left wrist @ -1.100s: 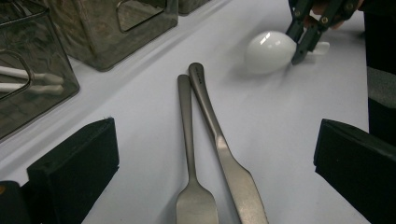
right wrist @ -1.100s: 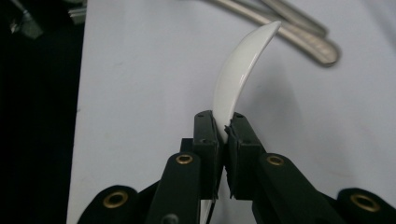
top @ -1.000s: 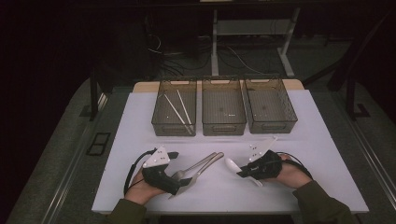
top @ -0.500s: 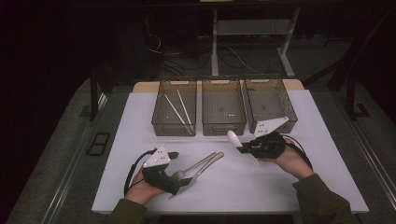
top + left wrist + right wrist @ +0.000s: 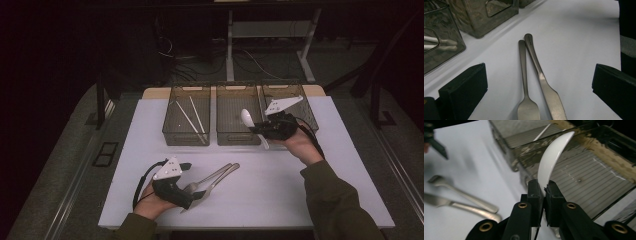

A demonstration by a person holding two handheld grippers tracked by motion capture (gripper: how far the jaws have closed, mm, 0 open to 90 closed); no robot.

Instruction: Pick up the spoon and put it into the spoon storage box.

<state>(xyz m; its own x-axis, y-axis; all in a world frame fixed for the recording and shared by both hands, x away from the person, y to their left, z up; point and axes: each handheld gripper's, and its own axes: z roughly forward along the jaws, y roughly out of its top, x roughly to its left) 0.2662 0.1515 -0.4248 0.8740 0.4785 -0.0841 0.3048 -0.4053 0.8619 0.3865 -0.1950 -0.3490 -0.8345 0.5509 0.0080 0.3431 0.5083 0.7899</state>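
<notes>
My right gripper (image 5: pixel 543 188) is shut on a white ceramic spoon (image 5: pixel 552 157), held above the front wall of the middle bin (image 5: pixel 235 112). From above, the white spoon (image 5: pixel 248 120) sticks out leftwards from the right gripper (image 5: pixel 262 131). The left gripper (image 5: pixel 192 192) rests near the table's front edge, jaws open. Between its jaws on the white table lie a metal fork (image 5: pixel 525 87) and a metal knife (image 5: pixel 544 85), touching neither pad. The fork and knife (image 5: pixel 215 179) point toward the bins.
Three clear bins stand in a row at the back of the white table (image 5: pixel 325 190). The left bin (image 5: pixel 187 120) holds pale chopsticks (image 5: pixel 192 117). The right bin (image 5: pixel 295 105) sits partly behind my right hand. Dark floor and cables surround the table.
My right gripper has risen from the table and moved away toward the bins, carrying the white spoon over the middle bin. The left gripper, fork and knife stayed put.
</notes>
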